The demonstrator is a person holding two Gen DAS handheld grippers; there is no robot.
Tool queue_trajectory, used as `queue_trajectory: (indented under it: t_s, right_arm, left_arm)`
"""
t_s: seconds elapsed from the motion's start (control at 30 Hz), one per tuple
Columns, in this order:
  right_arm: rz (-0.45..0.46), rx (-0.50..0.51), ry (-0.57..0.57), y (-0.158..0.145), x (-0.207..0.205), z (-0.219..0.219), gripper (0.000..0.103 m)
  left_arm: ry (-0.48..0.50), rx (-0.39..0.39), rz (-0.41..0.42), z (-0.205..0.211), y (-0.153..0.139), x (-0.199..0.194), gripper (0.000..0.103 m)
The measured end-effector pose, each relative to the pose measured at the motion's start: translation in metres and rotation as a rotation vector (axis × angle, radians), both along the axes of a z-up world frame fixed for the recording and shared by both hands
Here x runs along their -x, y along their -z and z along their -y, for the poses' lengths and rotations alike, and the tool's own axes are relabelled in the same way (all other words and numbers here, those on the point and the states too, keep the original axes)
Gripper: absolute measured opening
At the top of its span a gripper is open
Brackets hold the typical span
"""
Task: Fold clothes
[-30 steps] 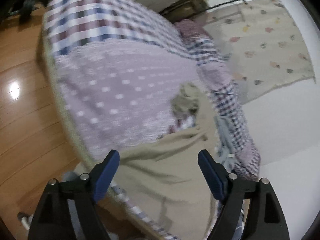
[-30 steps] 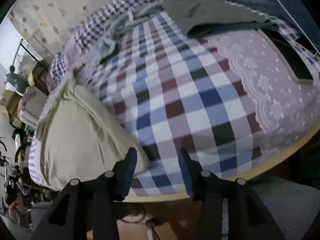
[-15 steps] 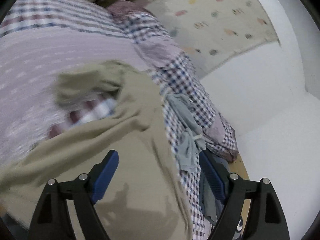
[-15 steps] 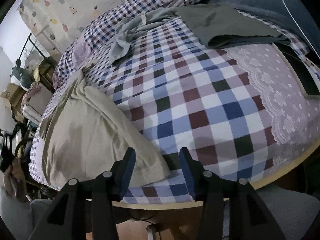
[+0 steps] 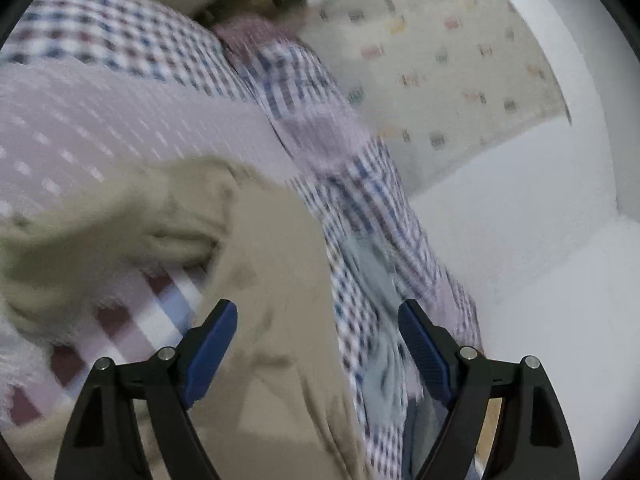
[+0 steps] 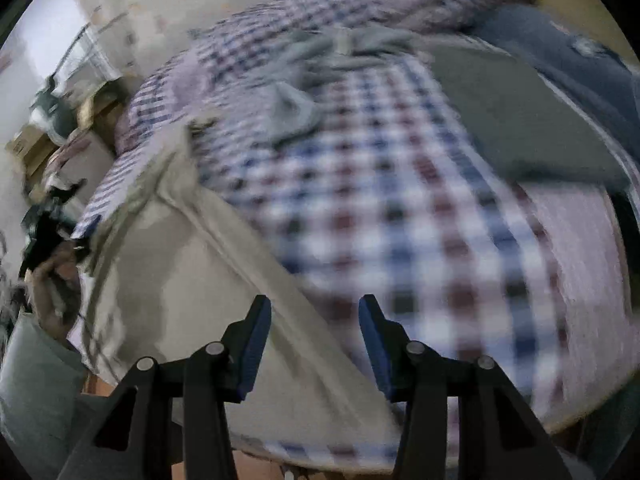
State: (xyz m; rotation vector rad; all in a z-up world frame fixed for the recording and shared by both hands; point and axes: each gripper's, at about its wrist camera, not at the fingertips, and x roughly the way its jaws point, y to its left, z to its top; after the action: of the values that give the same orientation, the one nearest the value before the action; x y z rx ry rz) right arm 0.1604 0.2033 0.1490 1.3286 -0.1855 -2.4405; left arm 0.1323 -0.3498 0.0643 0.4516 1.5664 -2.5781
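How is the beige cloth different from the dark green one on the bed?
The beige garment is pale and lies rumpled at the near edge of the bed, with creases and a bunched end; the dark green garment is much darker and lies flat and smooth at the far side. The beige garment sits right by the open right tongs; the dark green garment is far from them. Both rest on the checked cover.
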Motion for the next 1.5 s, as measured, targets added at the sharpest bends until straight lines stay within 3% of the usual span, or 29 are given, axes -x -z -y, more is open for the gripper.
queue_trajectory:
  t_s: [0.1,0.2,0.27,0.33,0.47,0.63,0.77,0.83,0.87,0.9,0.93,1.0,1.1,1.27,1.5]
  right_arm:
    - [-0.047,-0.020,-0.165,-0.025,0.034,0.070,0.049]
    - [-0.102,-0.047,-0.376,-0.035,0.052,0.157,0.050]
    - [-0.112,-0.064,-0.506,-0.033,0.056,0.216,0.050]
    - [-0.112,-0.070,-0.588,-0.027,0.056,0.259,0.051]
    - [-0.102,-0.025,-0.677,-0.005,0.045,0.317,0.051]
    - [-0.053,0.040,-0.657,0.030,0.030,0.304,0.051]
    - [-0.014,0.069,-0.575,0.057,0.030,0.268,0.051]
    - [0.008,0.095,-0.514,0.068,0.033,0.244,0.051]
    - [0.018,0.109,-0.485,0.072,0.034,0.232,0.051]
    - [0.023,0.122,-0.465,0.075,0.034,0.223,0.051]
    - [0.026,0.134,-0.451,0.077,0.034,0.217,0.051]
    - [0.024,0.144,-0.439,0.079,0.033,0.206,0.051]
    - [0.013,0.142,-0.440,0.081,0.030,0.197,0.051]
    - [0.013,0.153,-0.443,0.089,0.027,0.186,0.051]
    - [0.028,0.163,-0.441,0.097,0.023,0.174,0.051]
  left_arm:
    - [-0.131,0.009,-0.009,0.035,-0.002,-0.023,0.086]
    - [-0.221,-0.068,-0.022,0.075,0.006,-0.051,0.086]
    - [-0.212,-0.125,0.002,0.098,0.015,-0.061,0.086]
    - [-0.179,-0.126,0.045,0.110,0.020,-0.062,0.086]
    - [-0.061,-0.020,0.148,0.113,0.016,-0.055,0.086]
    - [0.154,0.291,0.289,0.078,-0.001,-0.034,0.083]
    - [0.239,0.438,0.447,0.050,0.012,-0.013,0.071]
    - [0.235,0.502,0.544,0.043,0.019,-0.001,0.049]
    - [0.218,0.502,0.563,0.045,0.019,0.001,0.039]
    - [0.199,0.482,0.566,0.050,0.019,0.001,0.018]
    - [0.183,0.437,0.552,0.058,0.017,0.001,0.010]
    - [0.145,0.372,0.511,0.078,0.007,0.001,0.007]
    - [0.060,0.412,0.471,0.107,-0.023,0.004,0.006]
    - [-0.087,0.367,0.407,0.186,-0.072,0.024,0.005]
    - [-0.338,0.391,0.402,0.298,-0.136,0.045,0.005]
